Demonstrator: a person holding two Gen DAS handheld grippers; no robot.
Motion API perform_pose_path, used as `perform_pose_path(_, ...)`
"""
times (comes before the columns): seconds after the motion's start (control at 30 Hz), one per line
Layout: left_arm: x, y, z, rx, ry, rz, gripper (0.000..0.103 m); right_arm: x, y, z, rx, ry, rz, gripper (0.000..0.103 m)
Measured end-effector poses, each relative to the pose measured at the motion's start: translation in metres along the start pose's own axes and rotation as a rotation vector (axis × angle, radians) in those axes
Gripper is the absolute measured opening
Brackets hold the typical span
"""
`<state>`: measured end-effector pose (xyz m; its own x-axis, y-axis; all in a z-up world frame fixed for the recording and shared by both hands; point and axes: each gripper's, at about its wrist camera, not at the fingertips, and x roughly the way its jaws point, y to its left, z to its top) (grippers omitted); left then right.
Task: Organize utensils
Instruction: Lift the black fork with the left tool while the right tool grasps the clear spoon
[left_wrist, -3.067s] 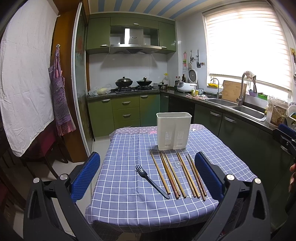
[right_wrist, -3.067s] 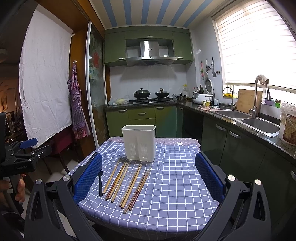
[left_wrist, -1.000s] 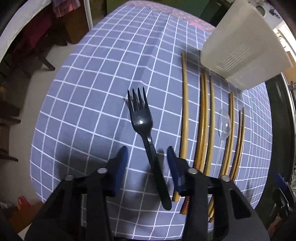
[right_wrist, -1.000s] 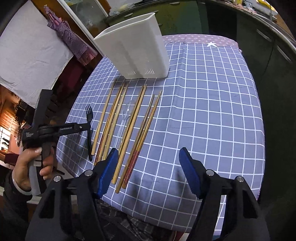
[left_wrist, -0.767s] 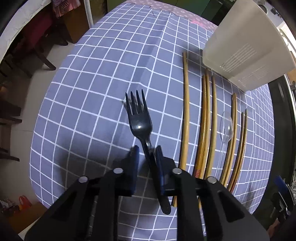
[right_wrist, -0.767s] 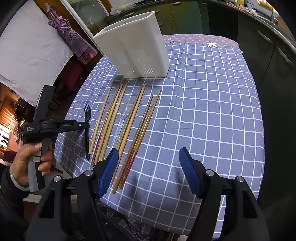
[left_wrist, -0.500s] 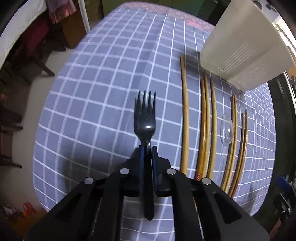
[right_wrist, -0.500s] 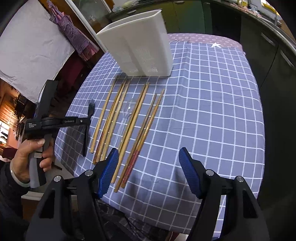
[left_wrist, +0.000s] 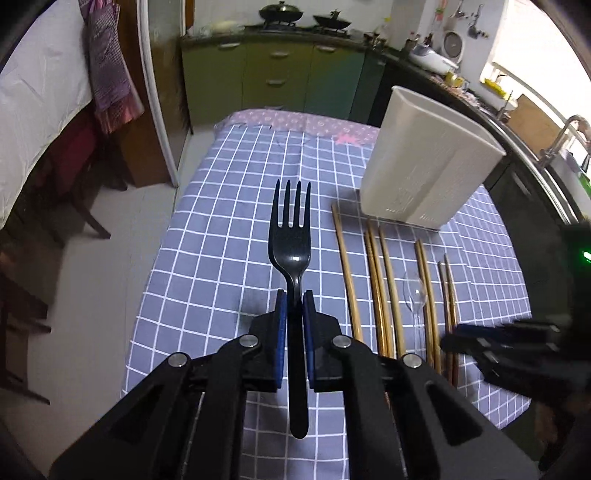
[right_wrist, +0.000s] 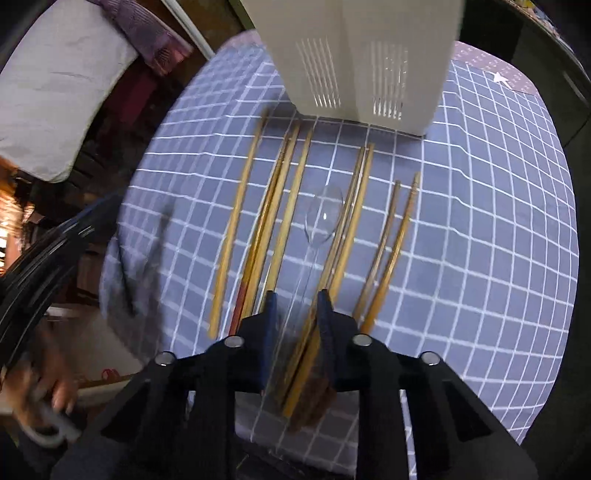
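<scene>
My left gripper (left_wrist: 294, 301) is shut on the handle of a black plastic fork (left_wrist: 291, 236) and holds it above the table, tines pointing forward. The white utensil holder (left_wrist: 424, 166) stands at the back right; it also shows in the right wrist view (right_wrist: 362, 55). Several wooden chopsticks (right_wrist: 280, 206) lie in a row in front of it, with a clear plastic spoon (right_wrist: 322, 218) among them. My right gripper (right_wrist: 297, 295) is low over the near ends, its jaws narrowed around the spoon's handle and two chopsticks with gaps still showing.
The table (left_wrist: 221, 236) has a blue checked cloth. Its left edge drops to the floor, with dark chairs (left_wrist: 44, 206) beside it. Green kitchen cabinets (left_wrist: 280, 74) stand behind. My right gripper shows at the right edge of the left wrist view (left_wrist: 517, 347).
My left gripper has closed on the fork and lifted it off the cloth. My right gripper has dropped down to the spoon and chopsticks and its jaws have narrowed.
</scene>
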<state>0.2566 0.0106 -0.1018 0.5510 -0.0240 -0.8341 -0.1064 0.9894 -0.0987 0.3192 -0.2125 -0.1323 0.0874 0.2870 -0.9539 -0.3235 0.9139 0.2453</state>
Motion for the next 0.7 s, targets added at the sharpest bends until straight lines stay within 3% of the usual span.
perform_pose_path(0.4, -0.019, 0.012, -0.015, 0.05, -0.082, -0.027, 0.009, 0.036, -0.001, 0.022, 0.082, 0.081, -0.063, 0.015)
perform_pose_path(0.6, -0.027, 0.01, -0.018, 0.069, -0.111, -0.036, 0.009, 0.042, 0.016, 0.025, 0.054, 0.055, -0.161, 0.011)
perform_pose_path(0.7, -0.035, 0.009, -0.018, 0.077, -0.134, -0.036, 0.009, 0.043, 0.02, 0.023, 0.059, 0.036, -0.138, 0.01)
